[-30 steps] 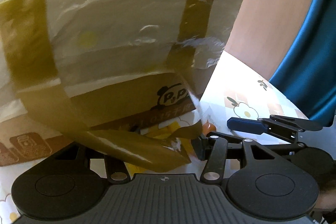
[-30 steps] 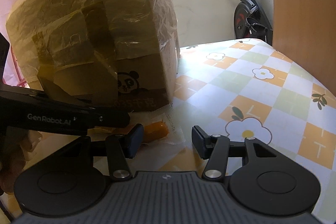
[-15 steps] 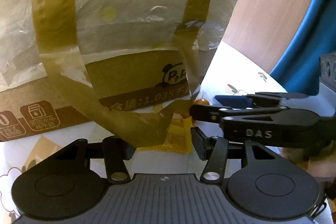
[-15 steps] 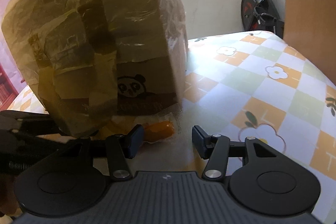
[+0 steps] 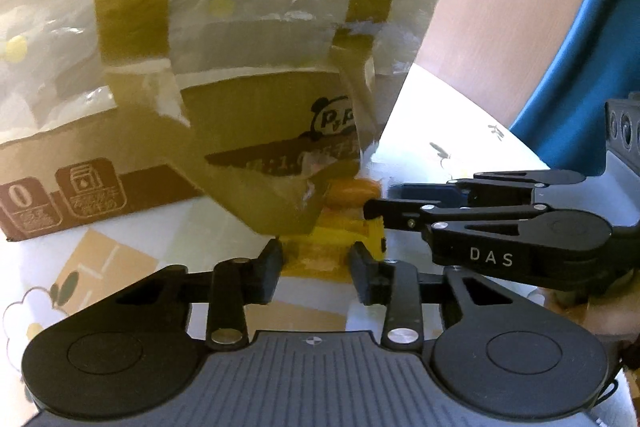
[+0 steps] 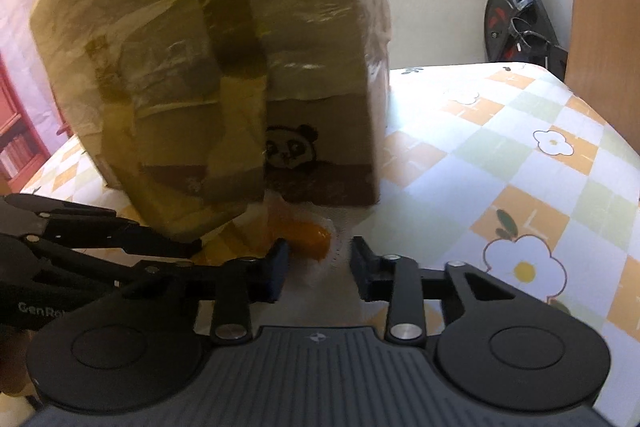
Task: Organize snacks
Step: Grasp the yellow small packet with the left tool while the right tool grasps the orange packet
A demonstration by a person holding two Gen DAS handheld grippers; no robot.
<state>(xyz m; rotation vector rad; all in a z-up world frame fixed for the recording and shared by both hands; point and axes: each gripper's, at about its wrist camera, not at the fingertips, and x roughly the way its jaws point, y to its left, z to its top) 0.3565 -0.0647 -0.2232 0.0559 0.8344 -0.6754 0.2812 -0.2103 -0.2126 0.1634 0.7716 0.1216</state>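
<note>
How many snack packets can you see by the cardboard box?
2: an orange snack at the cardboard box's lower edge, before the right gripper, and a yellow packet ahead of the left gripper. Others may be hidden.

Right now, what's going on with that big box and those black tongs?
A person holds a gripper in each hand at the foot of a taped cardboard box on a flowered tablecloth. The left gripper is open around a yellow packet. The right gripper is open by an orange snack. Neither grips anything.
</note>
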